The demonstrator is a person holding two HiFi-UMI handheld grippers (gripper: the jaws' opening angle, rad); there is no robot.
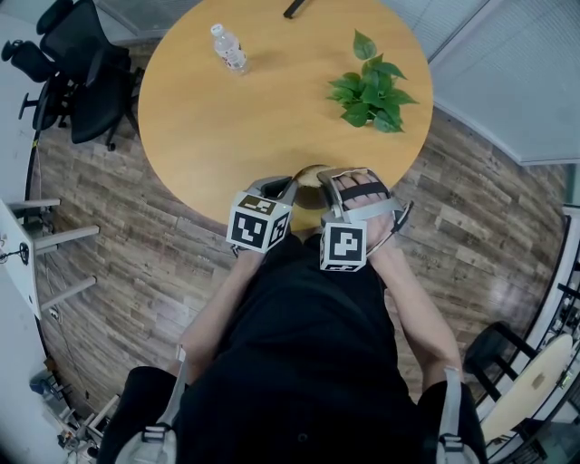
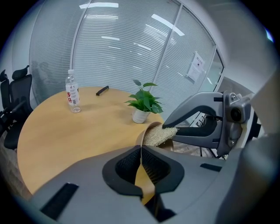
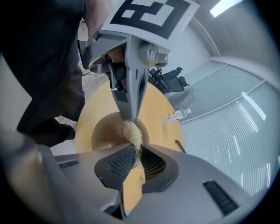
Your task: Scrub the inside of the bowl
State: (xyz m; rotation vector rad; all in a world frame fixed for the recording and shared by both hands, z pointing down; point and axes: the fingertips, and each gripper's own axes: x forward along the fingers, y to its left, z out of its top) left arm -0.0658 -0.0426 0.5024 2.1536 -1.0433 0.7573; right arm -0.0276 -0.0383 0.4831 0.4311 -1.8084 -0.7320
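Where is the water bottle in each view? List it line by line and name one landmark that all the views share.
Head view: the water bottle stands upper left of centre, on the far part of the round table.
Left gripper view: left of centre, upright on the table's far side.
Right gripper view: right of centre, shown sideways, near the table's edge.
Shared landmark: the black pen, lying on the table's far side too.

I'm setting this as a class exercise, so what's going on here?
A person is working at a round wooden table with a gripper in each hand. The left gripper is clamped on the rim of a tan bowl. The right gripper holds a fibrous scrubber inside the bowl.
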